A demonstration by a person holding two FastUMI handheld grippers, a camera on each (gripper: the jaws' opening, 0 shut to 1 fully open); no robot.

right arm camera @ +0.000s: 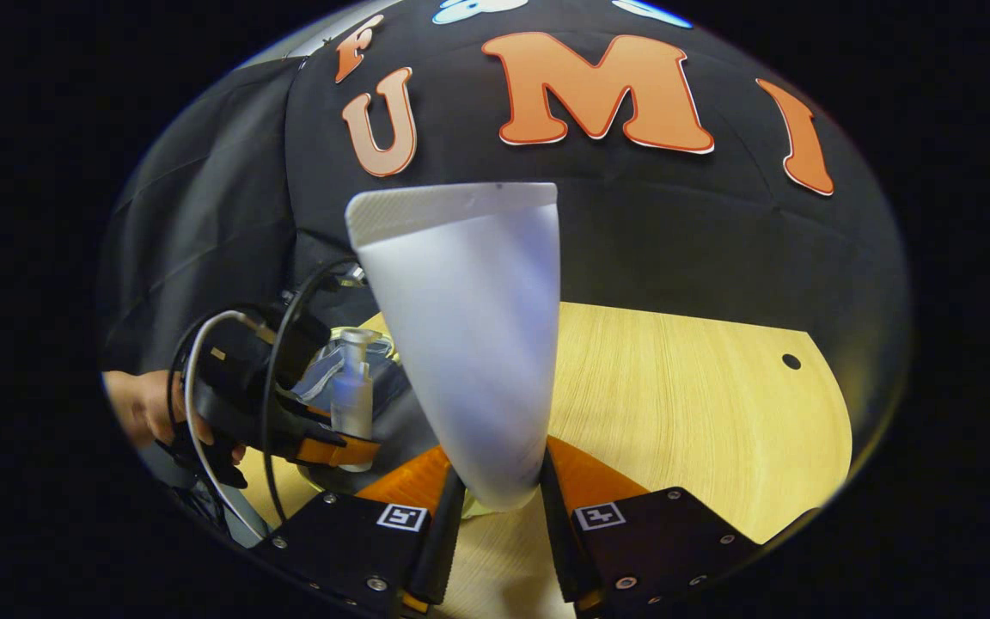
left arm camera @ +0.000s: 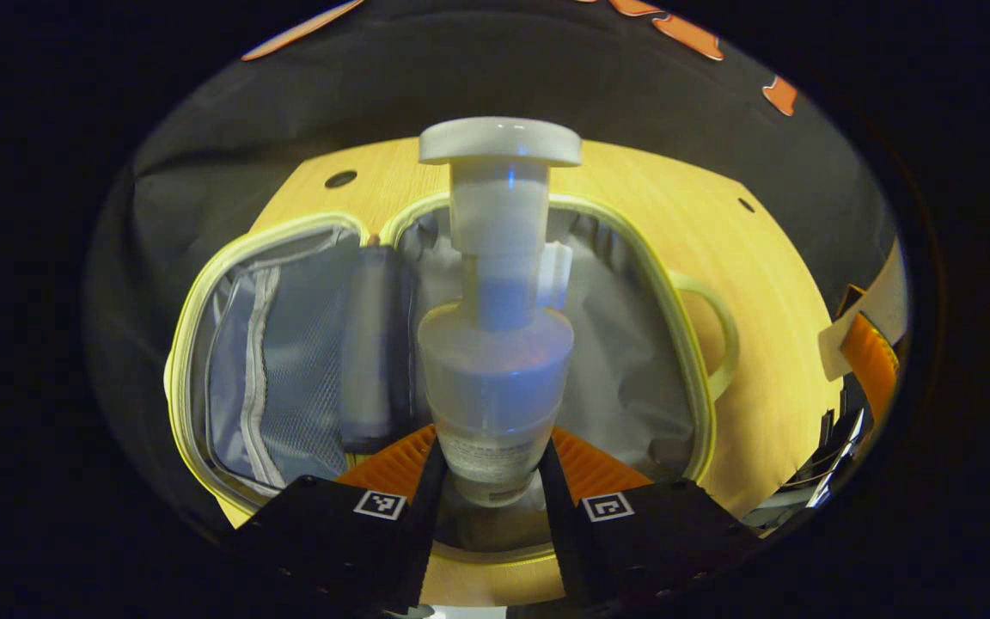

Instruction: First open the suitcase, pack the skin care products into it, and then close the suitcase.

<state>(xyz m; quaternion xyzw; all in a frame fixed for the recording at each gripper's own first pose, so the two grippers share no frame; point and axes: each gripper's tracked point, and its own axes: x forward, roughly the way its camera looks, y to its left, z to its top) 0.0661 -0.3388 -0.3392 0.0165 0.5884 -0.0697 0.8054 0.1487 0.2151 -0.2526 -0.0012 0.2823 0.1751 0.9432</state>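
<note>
Here the left gripper (left arm camera: 488,481) is clenched on a frosted pump bottle (left arm camera: 495,344), both fingers pressing its lower body from either side, so the bottle stands upright between them with its wide white cap on top. Just beyond and below the bottle lies the suitcase (left arm camera: 203,301), a small soft case with a pale yellow rim, spread open flat on the wooden table (left arm camera: 770,284). Its left half shows a grey mesh pocket (left arm camera: 289,378) with a light zip band, and a dark tube-like item (left arm camera: 372,344) lies along the hinge line between the halves. The right half has a plain grey lining, and a yellow handle (left arm camera: 714,331) loops off its right edge onto the tabletop. In the right gripper view, the right gripper (right arm camera: 498,507) grips a white tube (right arm camera: 469,335) near its narrow end, both fingers squeezed against it, while the tube's broad crimped flat end points up and away. The tube is held over the table's front edge. Farther off to the left in that view, the left gripper appears with black cables looping from it, a hand (right arm camera: 138,404) holding it, and the pump bottle upright in its fingers above the open suitcase.
</note>
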